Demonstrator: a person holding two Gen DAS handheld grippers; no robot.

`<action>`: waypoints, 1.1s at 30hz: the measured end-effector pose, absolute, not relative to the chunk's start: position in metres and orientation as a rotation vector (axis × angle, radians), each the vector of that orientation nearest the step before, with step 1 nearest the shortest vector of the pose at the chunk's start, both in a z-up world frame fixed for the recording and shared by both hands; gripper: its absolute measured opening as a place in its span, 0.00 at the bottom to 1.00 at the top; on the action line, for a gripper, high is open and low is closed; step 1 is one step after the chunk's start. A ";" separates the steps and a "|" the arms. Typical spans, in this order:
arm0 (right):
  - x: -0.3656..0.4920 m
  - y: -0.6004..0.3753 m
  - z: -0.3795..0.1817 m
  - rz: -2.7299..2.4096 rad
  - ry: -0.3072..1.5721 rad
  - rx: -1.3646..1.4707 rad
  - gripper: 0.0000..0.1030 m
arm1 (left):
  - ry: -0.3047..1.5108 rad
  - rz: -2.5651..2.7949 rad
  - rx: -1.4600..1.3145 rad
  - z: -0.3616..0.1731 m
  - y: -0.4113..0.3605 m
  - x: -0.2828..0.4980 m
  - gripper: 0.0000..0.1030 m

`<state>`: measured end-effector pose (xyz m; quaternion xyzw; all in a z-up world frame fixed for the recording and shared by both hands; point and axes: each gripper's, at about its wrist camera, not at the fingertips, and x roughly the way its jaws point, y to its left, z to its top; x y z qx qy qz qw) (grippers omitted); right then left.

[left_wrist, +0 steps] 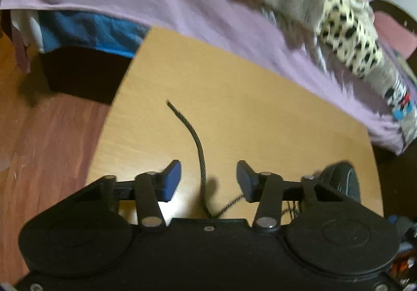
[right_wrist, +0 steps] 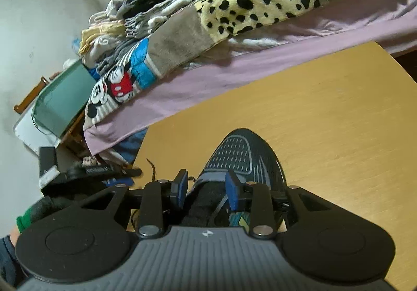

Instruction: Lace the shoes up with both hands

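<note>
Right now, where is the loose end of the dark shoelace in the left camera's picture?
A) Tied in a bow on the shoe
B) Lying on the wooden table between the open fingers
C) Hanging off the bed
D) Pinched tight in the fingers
B: the shoelace lies loose on the table, running up between the left gripper fingers, which stand apart and do not touch it.

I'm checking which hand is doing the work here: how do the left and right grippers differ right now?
The left gripper has its jaws apart around the black lace, pads clear of it; the right gripper straddles the shoe at its tongue. The left's jaws stand wider than the right's. Both have blue pads and hover over the wooden table.
</note>
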<state>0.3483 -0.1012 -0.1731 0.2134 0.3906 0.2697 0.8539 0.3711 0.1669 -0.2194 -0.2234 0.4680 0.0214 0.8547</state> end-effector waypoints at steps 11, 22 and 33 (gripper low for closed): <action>0.353 -0.103 -0.171 0.565 0.812 0.464 0.33 | 1.043 0.069 -0.266 -0.233 0.141 0.374 0.21; 0.353 -0.102 -0.171 0.568 0.815 0.463 0.34 | 1.008 0.010 -0.050 -0.233 0.130 0.369 0.00; 0.361 -0.119 -0.185 0.645 0.847 0.792 0.37 | 0.657 -0.288 0.013 -0.149 0.096 0.346 0.00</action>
